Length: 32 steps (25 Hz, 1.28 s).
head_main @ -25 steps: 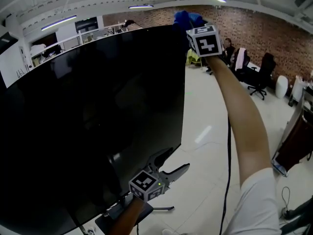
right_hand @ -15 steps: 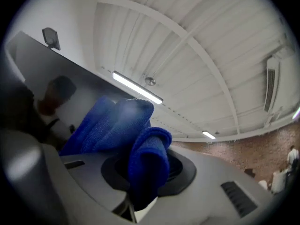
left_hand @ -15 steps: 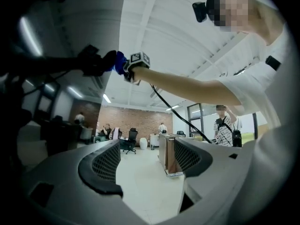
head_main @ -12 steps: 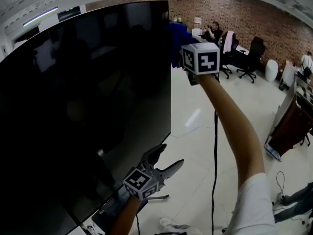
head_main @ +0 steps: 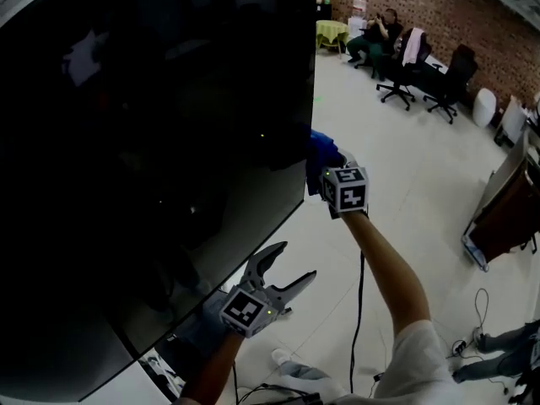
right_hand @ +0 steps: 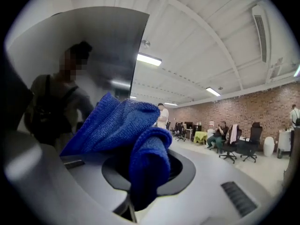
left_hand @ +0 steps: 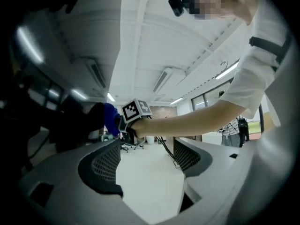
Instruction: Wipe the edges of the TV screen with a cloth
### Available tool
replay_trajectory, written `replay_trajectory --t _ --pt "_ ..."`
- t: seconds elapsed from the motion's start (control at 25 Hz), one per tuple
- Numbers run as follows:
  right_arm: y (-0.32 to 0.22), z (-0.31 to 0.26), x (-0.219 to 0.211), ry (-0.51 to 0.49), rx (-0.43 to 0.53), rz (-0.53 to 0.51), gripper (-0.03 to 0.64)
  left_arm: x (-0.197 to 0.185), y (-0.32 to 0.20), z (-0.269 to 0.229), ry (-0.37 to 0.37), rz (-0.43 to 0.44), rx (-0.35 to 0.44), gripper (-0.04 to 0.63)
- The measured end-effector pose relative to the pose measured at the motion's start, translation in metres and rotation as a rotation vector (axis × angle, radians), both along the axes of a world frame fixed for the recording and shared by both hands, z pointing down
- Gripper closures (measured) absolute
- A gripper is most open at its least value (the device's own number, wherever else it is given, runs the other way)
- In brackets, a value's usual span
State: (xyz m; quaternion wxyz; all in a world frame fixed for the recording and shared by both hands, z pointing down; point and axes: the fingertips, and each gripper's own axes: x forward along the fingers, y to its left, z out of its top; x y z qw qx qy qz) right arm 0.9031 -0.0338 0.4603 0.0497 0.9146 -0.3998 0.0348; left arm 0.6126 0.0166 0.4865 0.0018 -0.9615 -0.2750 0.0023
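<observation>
The big black TV screen (head_main: pixel 143 142) fills the left of the head view; its right edge (head_main: pixel 310 99) runs down the middle. My right gripper (head_main: pixel 325 167) is shut on a blue cloth (head_main: pixel 321 154) and presses it against that right edge, low down. In the right gripper view the blue cloth (right_hand: pixel 136 139) bulges out between the jaws, with the dark screen (right_hand: pixel 84 74) just beyond. My left gripper (head_main: pixel 291 268) hangs open below the screen's lower right corner, holding nothing. In the left gripper view its open fingers (left_hand: pixel 101 168) frame the floor, the right gripper's marker cube (left_hand: pixel 136 110) and the cloth (left_hand: pixel 111 118).
White floor (head_main: pixel 396 159) spreads to the right of the TV. Office chairs (head_main: pixel 401 70) and a seated person (head_main: pixel 380 32) are far back by a brick wall. A dark cabinet (head_main: pixel 506 218) stands at the right edge. A cable (head_main: pixel 359 310) hangs from my right arm.
My right gripper has slid the cloth down the TV's right edge, from the top corner to the lower part. The head view has tilted down. The left gripper stays open, about where it was.
</observation>
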Motion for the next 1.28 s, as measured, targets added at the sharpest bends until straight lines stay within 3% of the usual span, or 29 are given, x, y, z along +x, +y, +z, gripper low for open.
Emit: replay_trajectory --t 0.12,0.44,0.56,0.72,0.8,1.08,1.28 --pt "-0.002 0.076 0.000 -0.097 -0.021 0.028 0.535 -0.001 -0.012 0.027 -0.019 -0.035 0.003 0.258" --pt "0.000 0.237 -0.003 -0.303 -0.260 0.052 0.535 -0.011 -0.029 0.065 -0.090 -0.097 -0.013 0.258" --pt "0.008 0.255 -0.005 -0.365 -0.225 0.057 0.535 -0.012 -0.030 0.060 -0.096 -0.129 -0.026 0.258" --pt "0.005 0.270 -0.031 -0.507 -0.029 0.075 0.535 -0.032 -0.039 0.067 -0.117 -0.172 -0.034 0.261" --pt "-0.003 0.270 -0.049 -0.568 0.025 0.065 0.535 -0.042 -0.047 0.068 -0.118 -0.195 -0.041 0.261" --pt "-0.032 0.276 -0.114 -0.615 0.005 -0.046 0.538 -0.072 -0.067 0.055 -0.097 -0.281 -0.051 0.261" --pt "-0.072 0.272 -0.195 -0.652 0.009 -0.164 0.538 -0.126 -0.119 0.049 -0.047 -0.394 -0.059 0.261"
